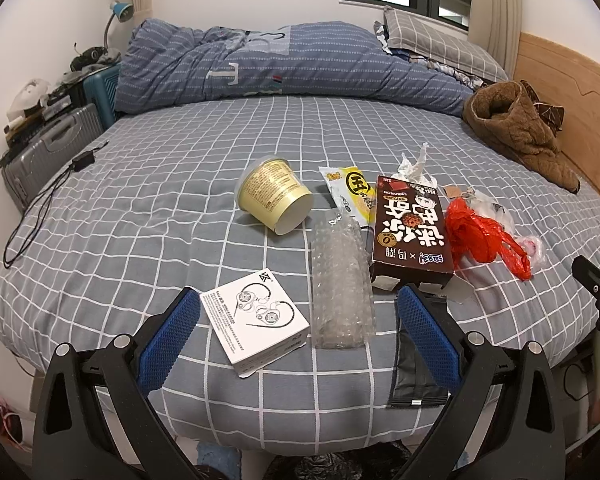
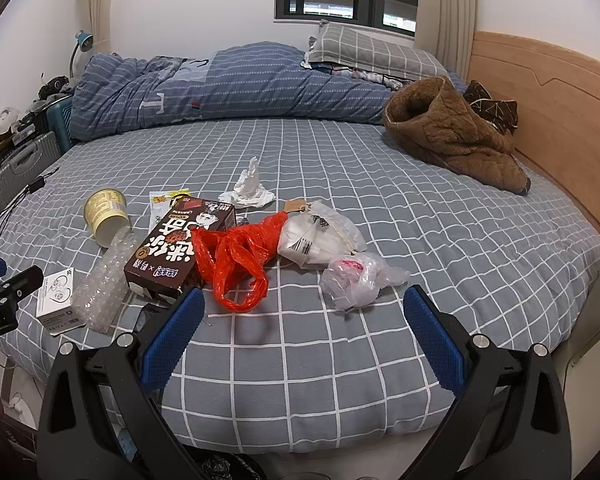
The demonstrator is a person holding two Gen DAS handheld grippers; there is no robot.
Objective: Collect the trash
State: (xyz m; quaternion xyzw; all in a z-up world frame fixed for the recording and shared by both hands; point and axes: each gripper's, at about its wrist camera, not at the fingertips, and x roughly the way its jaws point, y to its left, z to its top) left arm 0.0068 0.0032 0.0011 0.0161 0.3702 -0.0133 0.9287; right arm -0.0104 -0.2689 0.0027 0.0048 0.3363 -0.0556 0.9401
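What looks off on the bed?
Trash is scattered on the bedsheet: a yellow cup tipped on its side, a brown box with a torn end, a crumpled tissue, a red bag and bubble wrap.

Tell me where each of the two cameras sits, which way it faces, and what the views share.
Left wrist: sits behind the open left gripper at the bed's near edge, facing the white earphone box and bubble wrap; the right gripper's tip shows at the right edge.
Right wrist: sits behind the open right gripper, further right, facing the red plastic bag and clear bag; the left gripper shows at the left edge.
Shared: brown snack box, yellow cup, bed.
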